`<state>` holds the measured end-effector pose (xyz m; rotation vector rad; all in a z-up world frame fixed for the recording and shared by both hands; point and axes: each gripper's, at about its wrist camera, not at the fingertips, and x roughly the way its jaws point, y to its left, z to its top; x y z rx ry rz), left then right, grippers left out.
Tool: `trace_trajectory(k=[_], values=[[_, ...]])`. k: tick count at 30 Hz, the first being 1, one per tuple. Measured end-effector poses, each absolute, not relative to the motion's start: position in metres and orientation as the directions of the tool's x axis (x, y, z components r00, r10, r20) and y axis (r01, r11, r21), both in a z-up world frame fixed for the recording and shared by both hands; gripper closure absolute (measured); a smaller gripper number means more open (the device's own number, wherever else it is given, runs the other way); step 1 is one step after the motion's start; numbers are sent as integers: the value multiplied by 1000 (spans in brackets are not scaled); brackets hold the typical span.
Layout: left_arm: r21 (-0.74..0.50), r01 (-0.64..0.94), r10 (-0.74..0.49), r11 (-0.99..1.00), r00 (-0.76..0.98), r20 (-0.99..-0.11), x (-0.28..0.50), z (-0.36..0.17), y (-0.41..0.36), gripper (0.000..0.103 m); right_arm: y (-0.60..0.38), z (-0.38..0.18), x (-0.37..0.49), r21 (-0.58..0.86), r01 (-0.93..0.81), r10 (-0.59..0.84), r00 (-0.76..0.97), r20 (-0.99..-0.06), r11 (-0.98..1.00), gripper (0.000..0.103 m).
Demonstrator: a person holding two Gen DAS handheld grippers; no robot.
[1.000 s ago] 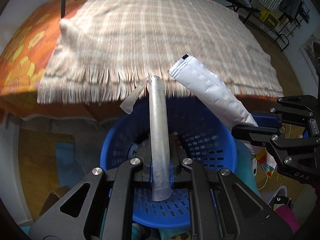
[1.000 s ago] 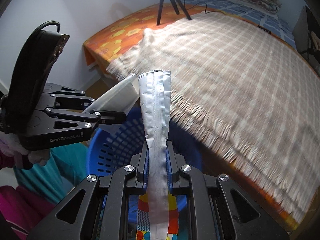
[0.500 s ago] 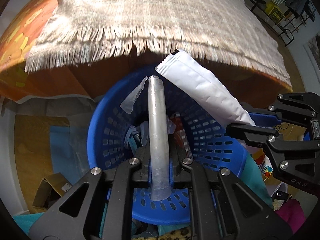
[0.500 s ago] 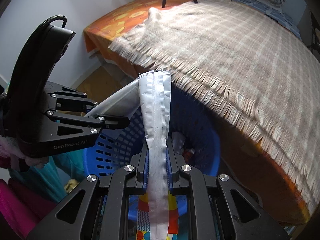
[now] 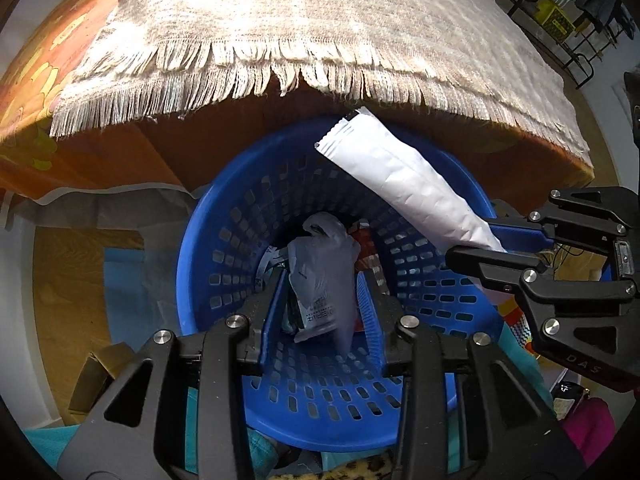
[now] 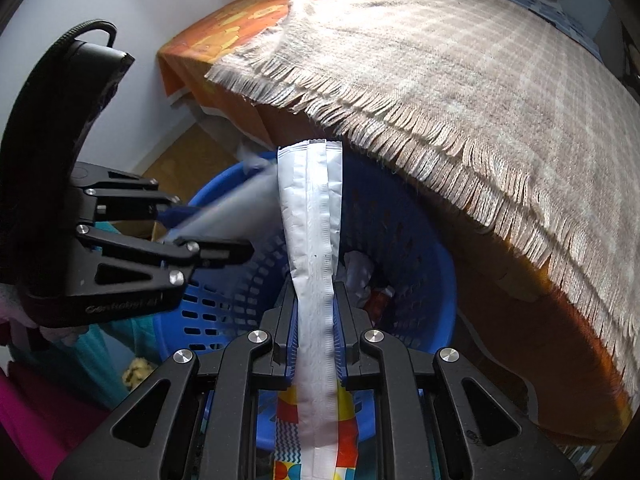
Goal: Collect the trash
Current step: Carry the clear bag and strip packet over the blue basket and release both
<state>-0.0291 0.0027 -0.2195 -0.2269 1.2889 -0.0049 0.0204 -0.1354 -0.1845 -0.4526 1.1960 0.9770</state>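
Left wrist: my left gripper (image 5: pixel 322 300) has just opened, grey wrapper (image 5: pixel 324 276) loose over the blue basket (image 5: pixel 224 240); right gripper (image 6: pixel 316 320) clamps the white pouch (image 6: pixel 312 220).

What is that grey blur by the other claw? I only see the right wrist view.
Observer: A crumpled grey plastic wrapper with dark print on its lower end.
Visitor: Is the claw gripping it?
Observer: No. The left gripper has just been opening its jaws, and the wrapper sits loose between them.
Visitor: Where would it land?
Observer: In the blue basket, right below, on the trash already lying there.
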Motion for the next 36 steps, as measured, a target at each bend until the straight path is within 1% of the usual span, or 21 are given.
trace_trajectory(k=[1,2,3,4,6,8,10,12,17,19,20,21,22,27,31,36], values=[[-168,-124,-128,978,280,-952,-28,-219,2,66,-134,-186,21,185,-824,387,45,-921,536,89],[-165,-125,-126,978,277,-953,-27,-217,4,62,-133,-187,22,182,-823,384,48,-922,538,89],[-162,-128,-122,978,277,-953,-28,-218,4,55,-133,-187,23,180,-822,381,49,-923,540,88],[-161,-130,-119,978,278,-953,-26,-215,3,52,-133,-188,23,178,-820,379,50,-924,544,86],[-159,-132,-117,978,280,-953,-25,-215,5,51,-132,-190,24,177,-816,375,52,-925,550,83],[-156,-135,-113,979,281,-953,-24,-214,6,51,-133,-191,24,177,-813,373,53,-926,555,78],[-154,-137,-111,978,280,-954,-23,-214,7,51,-132,-192,25,179,-811,372,51,-927,556,62],[-153,-139,-110,979,277,-955,-23,-214,8,51,-134,-191,25,175,-811,371,56,-927,559,57],[-148,-140,-106,979,274,-956,-21,-215,10,51,-136,-190,24,168,-811,363,58,-930,560,57],[-147,-139,-104,979,275,-956,-21,-215,9,47,-136,-189,24,165,-810,360,61,-931,563,55],[-145,-139,-102,980,278,-955,-22,-214,9,43,-136,-189,24,164,-808,359,62,-931,565,54],[-143,-140,-99,980,281,-954,-22,-213,9,41,-137,-188,24,163,-807,359,64,-931,568,51],[-139,-140,-95,980,285,-954,-23,-211,8,41,-137,-188,25,161,-805,358,67,-931,571,48],[-139,-140,-93,980,292,-952,-22,-205,8,41,-139,-182,28,149,-795,354,87,-931,588,46],[-138,-138,-91,981,298,-950,-20,-199,8,39,-142,-176,32,132,-786,344,109,-933,604,42],[-138,-132,-89,981,322,-943,-16,-185,8,37,-148,-166,36,114,-781,340,131,-931,614,41]])
